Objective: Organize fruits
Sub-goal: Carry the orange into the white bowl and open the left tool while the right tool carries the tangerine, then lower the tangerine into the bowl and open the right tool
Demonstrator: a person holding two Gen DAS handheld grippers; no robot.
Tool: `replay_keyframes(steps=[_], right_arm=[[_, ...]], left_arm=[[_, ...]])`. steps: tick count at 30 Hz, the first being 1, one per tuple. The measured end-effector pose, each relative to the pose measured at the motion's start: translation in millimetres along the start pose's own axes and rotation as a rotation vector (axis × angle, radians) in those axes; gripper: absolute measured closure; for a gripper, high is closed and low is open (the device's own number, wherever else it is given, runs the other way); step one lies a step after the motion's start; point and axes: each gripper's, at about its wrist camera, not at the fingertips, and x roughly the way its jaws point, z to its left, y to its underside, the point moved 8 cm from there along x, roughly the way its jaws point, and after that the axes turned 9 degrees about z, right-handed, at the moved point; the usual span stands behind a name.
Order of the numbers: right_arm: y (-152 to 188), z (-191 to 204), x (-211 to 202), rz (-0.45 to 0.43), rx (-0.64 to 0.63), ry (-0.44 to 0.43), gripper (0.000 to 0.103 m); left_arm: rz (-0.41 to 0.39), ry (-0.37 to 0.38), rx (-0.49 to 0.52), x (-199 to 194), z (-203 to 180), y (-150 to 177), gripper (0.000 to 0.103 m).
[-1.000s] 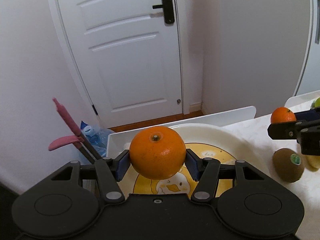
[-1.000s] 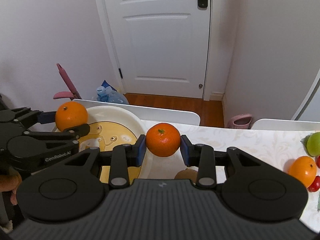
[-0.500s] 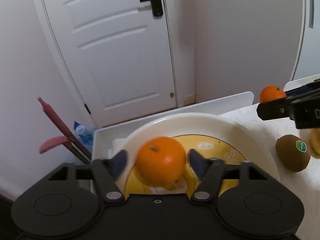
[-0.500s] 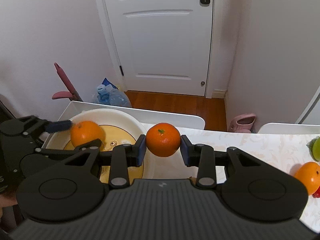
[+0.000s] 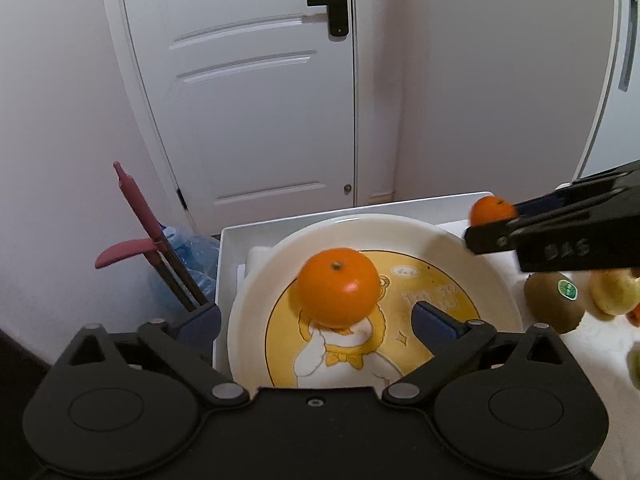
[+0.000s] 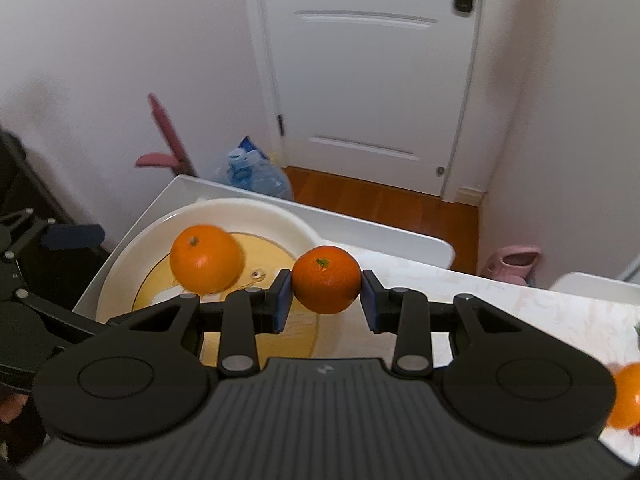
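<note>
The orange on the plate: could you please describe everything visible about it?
The orange on the plate is round, glossy and bright, with a small dark stem scar on top. It sits whole and upright on the yellow cartoon centre of the cream plate. The left gripper is open around it, its blue pads clear of the peel.

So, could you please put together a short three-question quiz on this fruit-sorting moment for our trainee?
1. True or false: the left gripper is shut on an orange.
2. Which fruit lies on the plate? A) a kiwi B) the large orange C) a banana
3. Fill in: the right gripper is shut on a ____.

Key: 1. False; it is open, with the large orange between its fingers, free of both. 2. B; the kiwi sits on the table beside the plate. 3. The small orange.
</note>
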Motion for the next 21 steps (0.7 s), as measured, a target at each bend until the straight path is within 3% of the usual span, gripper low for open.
replay_keyframes(steps=[12, 14, 16, 18, 21], right_arm=[[-4.0, 20.1, 27.8, 0.028, -0.075, -0.084, 0.050], [-4.7, 22.5, 22.5, 0.007, -0.077, -0.088, 0.034], [-5.7, 21.8, 16.7, -0.018, -0.069, -0.074, 0.011], [-5.8, 20.2, 10.6, -0.036, -0.057, -0.067, 0.004], [-4.6, 17.6, 2.3, -0.039, -0.038, -0.058, 0.004]], left_arm=[[0.048, -0.019, 0.010, 2.8, -1.7, 18.1, 0.000], [0.042, -0.025, 0.013, 2.2, -2.1, 19.4, 0.000], [0.039, -0.028, 0.019, 1.3, -2.7, 20.4, 0.000], [0.034, -0.025, 0.024, -1.0, -3.6, 21.2, 0.000], [0.017, 0.002, 0.019, -6.4, -3.8, 20.8, 0.000]])
